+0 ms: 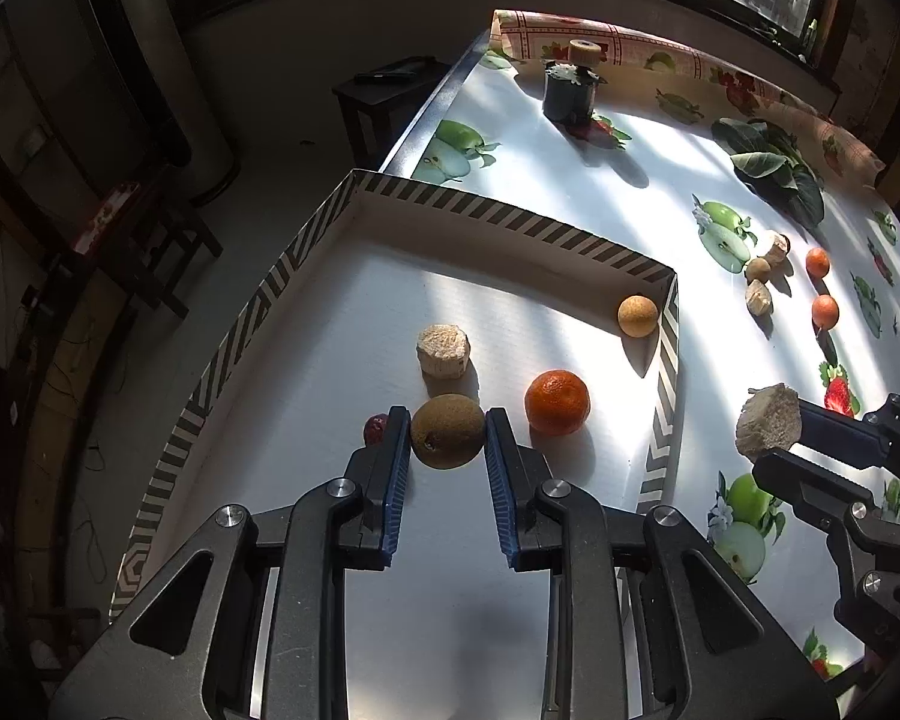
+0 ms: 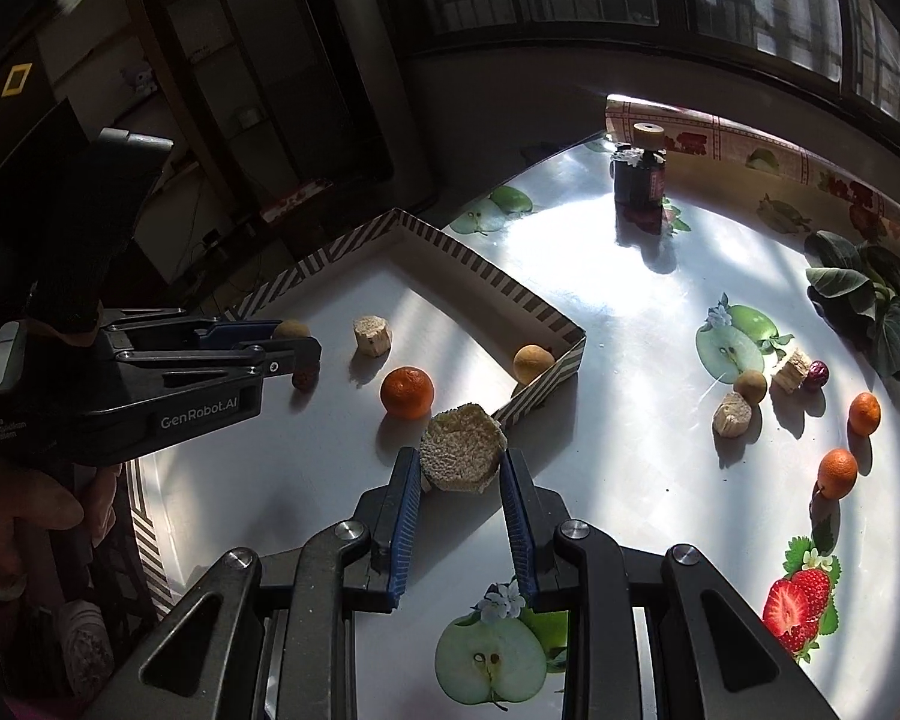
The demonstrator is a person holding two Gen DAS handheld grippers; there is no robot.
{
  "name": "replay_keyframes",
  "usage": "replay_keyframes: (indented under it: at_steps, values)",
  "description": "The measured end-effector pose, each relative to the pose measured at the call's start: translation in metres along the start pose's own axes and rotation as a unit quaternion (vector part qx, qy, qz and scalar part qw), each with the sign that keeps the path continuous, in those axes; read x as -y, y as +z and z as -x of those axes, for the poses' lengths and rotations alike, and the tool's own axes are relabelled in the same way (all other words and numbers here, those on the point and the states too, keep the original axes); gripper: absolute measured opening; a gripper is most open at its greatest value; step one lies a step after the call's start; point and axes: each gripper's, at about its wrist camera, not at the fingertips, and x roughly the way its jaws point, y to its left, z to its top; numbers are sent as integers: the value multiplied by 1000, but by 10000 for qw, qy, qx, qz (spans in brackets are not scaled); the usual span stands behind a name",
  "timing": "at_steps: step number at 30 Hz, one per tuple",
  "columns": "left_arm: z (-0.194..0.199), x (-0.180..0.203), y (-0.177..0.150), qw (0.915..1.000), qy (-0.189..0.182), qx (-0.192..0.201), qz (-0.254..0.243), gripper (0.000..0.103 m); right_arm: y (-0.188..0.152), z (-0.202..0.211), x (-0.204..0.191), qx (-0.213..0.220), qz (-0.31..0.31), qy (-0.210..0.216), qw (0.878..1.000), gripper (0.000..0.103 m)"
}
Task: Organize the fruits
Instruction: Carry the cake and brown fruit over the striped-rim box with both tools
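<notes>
Two black grippers each hold one piece: the left gripper is clamped on a brown round fruit above the striped white cardboard tray, and the right gripper is clamped on a beige porous chunk over the tray's right wall. Four pieces lie inside the tray: one dark red date, one beige chunk, one orange mandarin, one tan ball. Six or more pieces lie on the fruit-printed tablecloth at right, two of them small oranges.

I see a brown kiwi pinched between my left claw's pads at lower centre of the left view, over the striped tray, where a tangerine, a pale chunk, a tan ball and a dark red fruit lie. My right claw grips another rough pale chunk at the tray's corner. Loose tangerines, chunks and a small brown fruit sit on the bench at the right.
</notes>
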Motion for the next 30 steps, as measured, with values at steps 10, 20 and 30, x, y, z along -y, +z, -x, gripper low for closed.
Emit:
replay_keyframes:
  at_steps: [10, 20, 30]
  values:
    - [-6, -45, -18, 9983, 66, -268, 522, 24, 12, -25, -27, -179, 276, 353, 9988, 26]
    - [-25, -60, -31, 9957, 42, -527, 757, 24, 12, -71, -53, -650, 548, 654, 9942, 26]
    - [-40, -57, -26, 9954, 24, -613, 730, 24, 15, -98, -53, -941, 510, 730, 9916, 26]
